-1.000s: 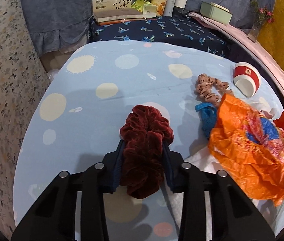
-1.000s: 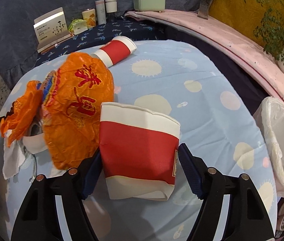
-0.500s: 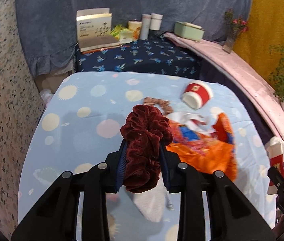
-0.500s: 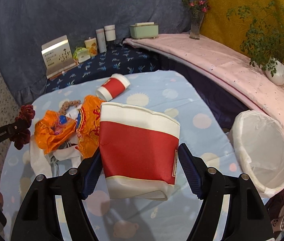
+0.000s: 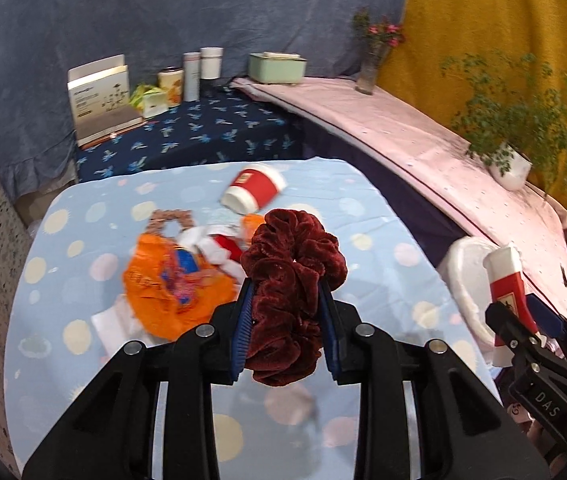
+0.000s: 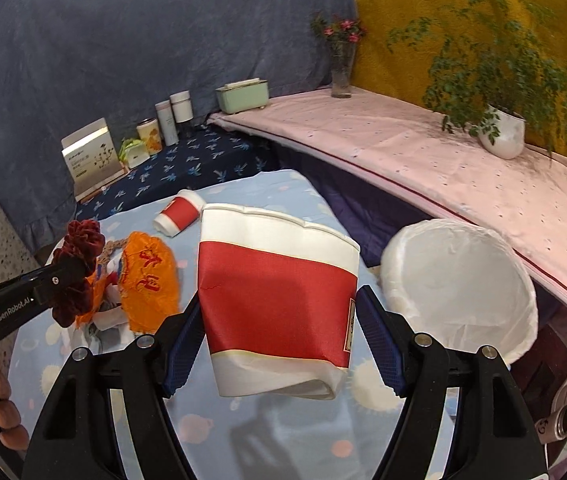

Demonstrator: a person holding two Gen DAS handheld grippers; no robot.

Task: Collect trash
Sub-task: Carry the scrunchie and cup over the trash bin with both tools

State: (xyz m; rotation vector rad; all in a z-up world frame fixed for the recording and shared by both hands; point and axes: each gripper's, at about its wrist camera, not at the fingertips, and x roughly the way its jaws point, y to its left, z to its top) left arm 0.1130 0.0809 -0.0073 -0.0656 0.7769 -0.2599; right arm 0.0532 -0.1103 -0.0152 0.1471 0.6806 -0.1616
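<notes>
We counted two red-and-white paper cups, one crushed cup (image 6: 279, 304) clamped in the right gripper (image 6: 279, 320) beside the white-lined bin (image 6: 459, 284), one lying cup (image 5: 253, 194) on the spotted blue tablecloth (image 5: 83, 232), and one dark-red velvet scrunchie (image 5: 289, 300) pinched by the left gripper (image 5: 285, 320).

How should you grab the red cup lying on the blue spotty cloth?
Grip the red cup across its red middle, coming from above. It lies on its side on the cloth, so its round wall faces up and its white rim points sideways.
</notes>
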